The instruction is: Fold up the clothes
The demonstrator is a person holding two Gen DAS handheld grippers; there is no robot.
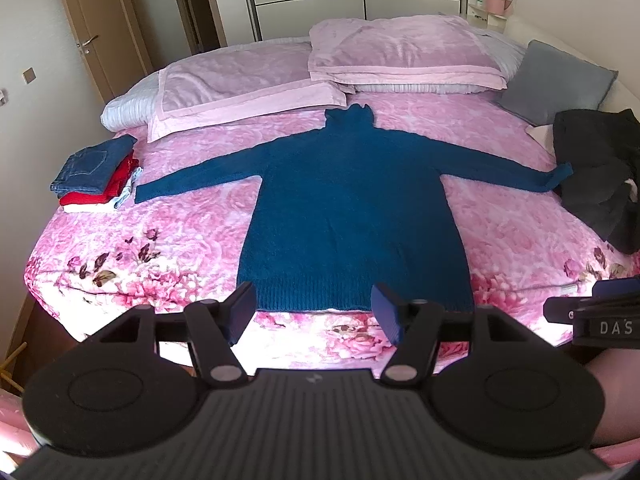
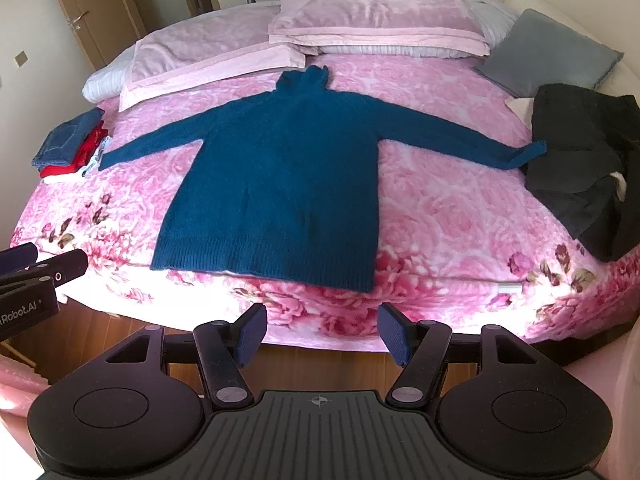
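A teal knitted turtleneck sweater [image 1: 352, 200] lies flat on the pink floral bedspread [image 1: 160, 232], sleeves spread wide, hem toward me. It also shows in the right wrist view [image 2: 280, 176]. My left gripper [image 1: 314, 312] is open and empty, just short of the hem at the bed's near edge. My right gripper [image 2: 322, 334] is open and empty, held off the bed's near edge over the wooden floor, short of the hem's right corner. Each gripper shows at the edge of the other's view.
A stack of folded clothes [image 1: 96, 176], jeans on top of red and white items, sits at the bed's left. A dark crumpled garment [image 1: 600, 176] lies at the right. Pink pillows [image 1: 400, 52] and a grey cushion [image 1: 560, 80] line the head of the bed.
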